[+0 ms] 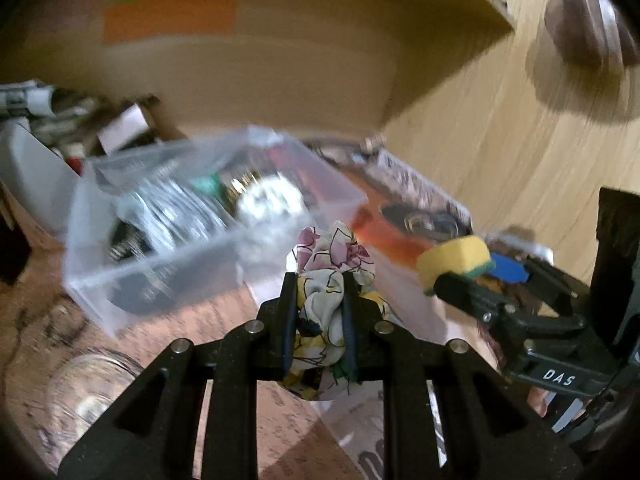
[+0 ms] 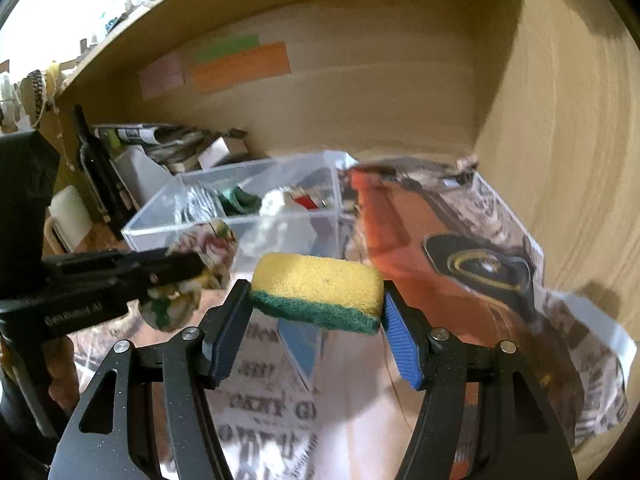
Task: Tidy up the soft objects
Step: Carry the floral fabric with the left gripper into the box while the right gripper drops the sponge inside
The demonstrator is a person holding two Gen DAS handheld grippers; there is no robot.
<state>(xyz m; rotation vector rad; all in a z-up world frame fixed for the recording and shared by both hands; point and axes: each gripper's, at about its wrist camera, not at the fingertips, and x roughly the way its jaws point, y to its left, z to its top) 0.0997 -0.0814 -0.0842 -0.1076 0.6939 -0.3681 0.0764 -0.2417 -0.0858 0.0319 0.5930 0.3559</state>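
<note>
My left gripper (image 1: 319,286) is shut on a floral cloth scrunchie (image 1: 328,280), held above the table just in front of a clear plastic box (image 1: 160,276). My right gripper (image 2: 316,300) is shut on a yellow sponge with a green scouring side (image 2: 316,286), held above a printed poster (image 2: 400,232). In the left wrist view the sponge (image 1: 454,258) and right gripper (image 1: 480,280) are to the right of the scrunchie. In the right wrist view the scrunchie (image 2: 200,256) and left gripper (image 2: 188,268) are at left. The clear box (image 2: 236,184) holds several small items.
A wooden shelf back wall (image 2: 360,100) carries orange, green and pink sticky notes. A wooden side panel (image 2: 560,160) stands at right. Clutter, papers and a dark bottle (image 2: 94,160) sit at back left. A glass jar (image 1: 88,388) stands near left.
</note>
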